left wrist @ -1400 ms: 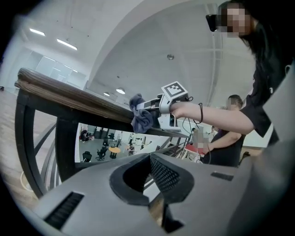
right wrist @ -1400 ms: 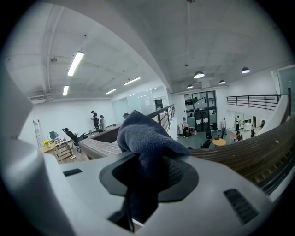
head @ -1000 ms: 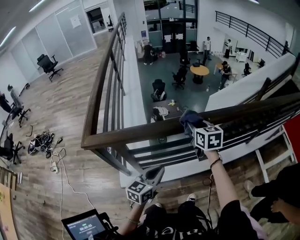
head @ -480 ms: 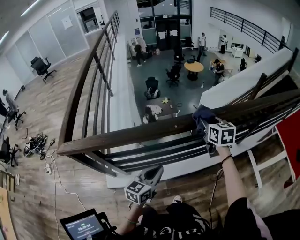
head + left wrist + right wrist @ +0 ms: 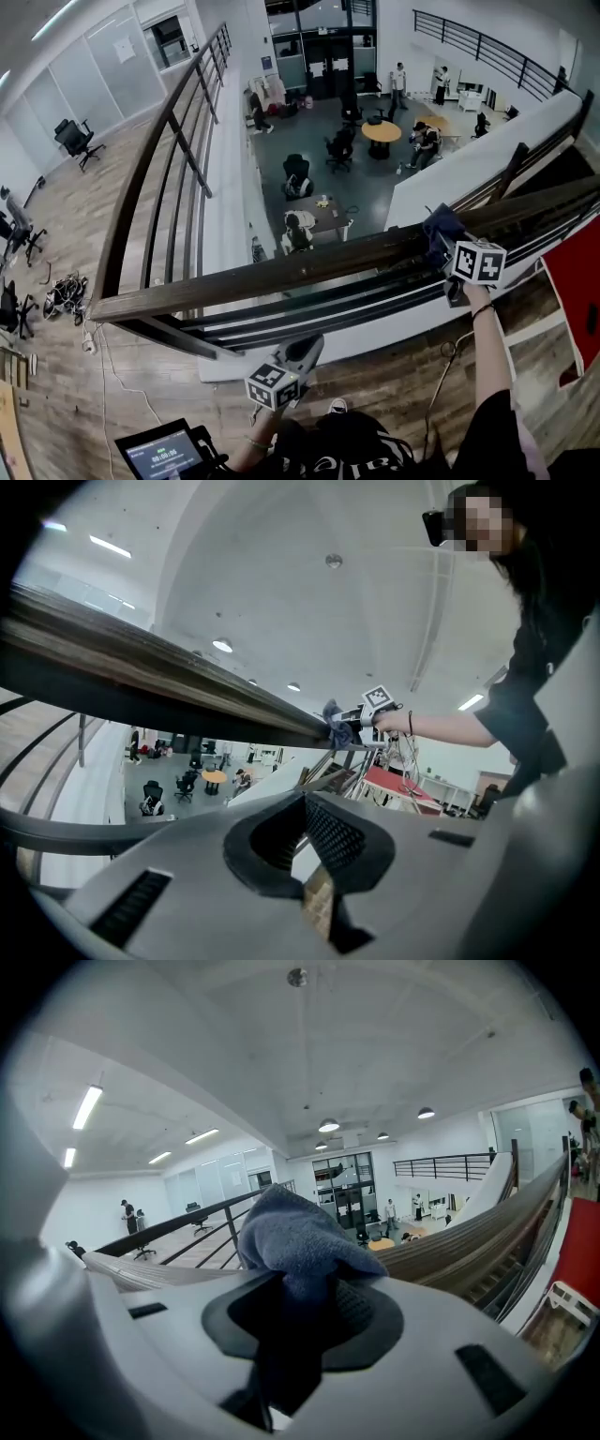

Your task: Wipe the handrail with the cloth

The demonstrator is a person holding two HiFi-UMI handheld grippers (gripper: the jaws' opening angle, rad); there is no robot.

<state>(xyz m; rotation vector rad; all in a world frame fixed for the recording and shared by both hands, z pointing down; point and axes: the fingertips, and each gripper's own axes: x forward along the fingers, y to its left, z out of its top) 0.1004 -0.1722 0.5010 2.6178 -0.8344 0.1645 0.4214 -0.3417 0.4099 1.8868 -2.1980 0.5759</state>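
Slid further right since earlier: right gripper (image 5: 448, 246), fingers clamped on the cloth (image 5: 441, 228), presses it onto the handrail (image 5: 281, 272) to wipe. Left gripper (image 5: 306, 347) idles below, fingers together, empty.

Round orange table (image 5: 382, 130) on the lower floor (image 5: 361, 192), tangled cables (image 5: 64, 293) on wood flooring (image 5: 84, 220), lit tablet screen (image 5: 165, 454), office chair (image 5: 73, 139)
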